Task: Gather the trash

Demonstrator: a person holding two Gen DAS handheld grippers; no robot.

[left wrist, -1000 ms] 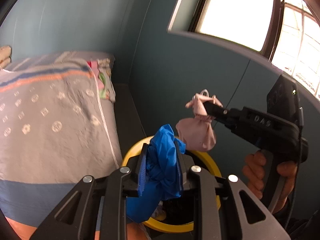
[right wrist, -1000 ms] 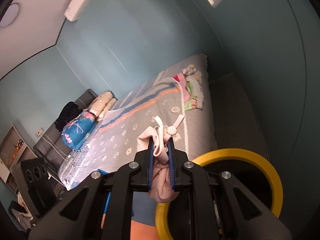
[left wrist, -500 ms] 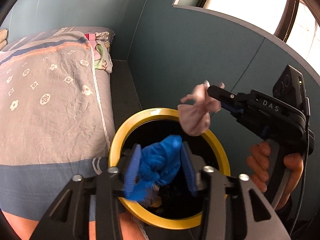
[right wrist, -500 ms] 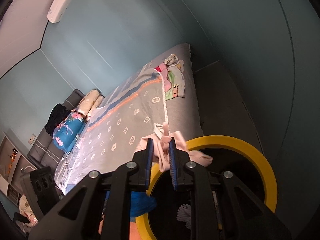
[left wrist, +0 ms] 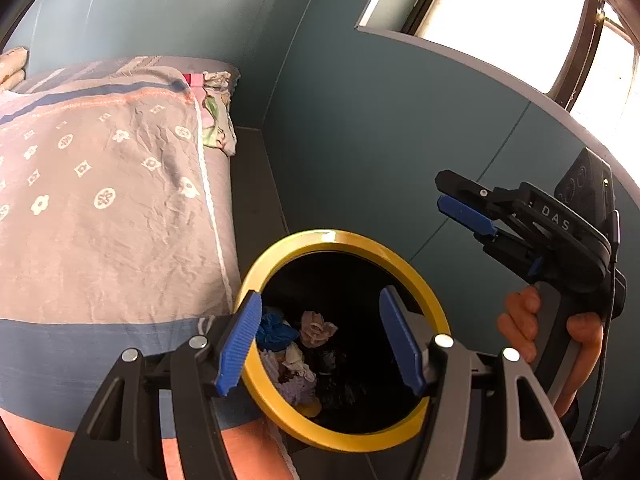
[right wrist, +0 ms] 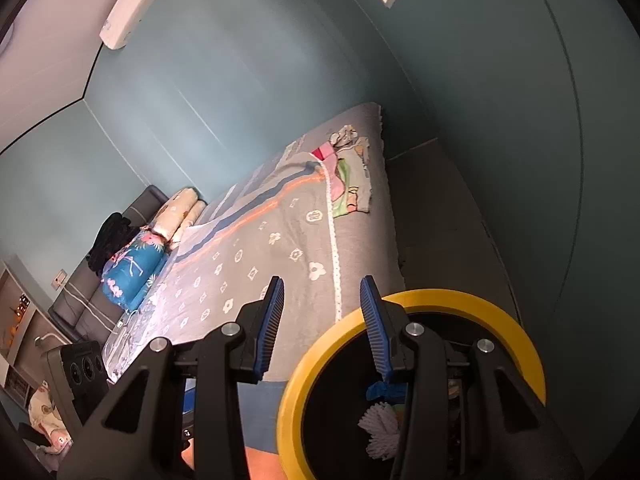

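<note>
Beside the bed (left wrist: 120, 220), at lower center of the left view, your left gripper (left wrist: 320, 344) hangs spread over the yellow-rimmed bin (left wrist: 400, 258); your right gripper (right wrist: 322, 320) is spread too; blue rag (left wrist: 276, 330) and pink rag (left wrist: 318, 328) lie inside.

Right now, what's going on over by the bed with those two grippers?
A person is collecting trash with two handheld grippers beside the grey patterned bedspread. Both the left gripper and the right gripper are open and hold nothing. The left one hangs over the round yellow-rimmed bin beside the bed. Inside it lie a crumpled blue glove, a pinkish crumpled wad and other scraps. The right gripper, seen from the left wrist view, is off to the bin's side.
</note>
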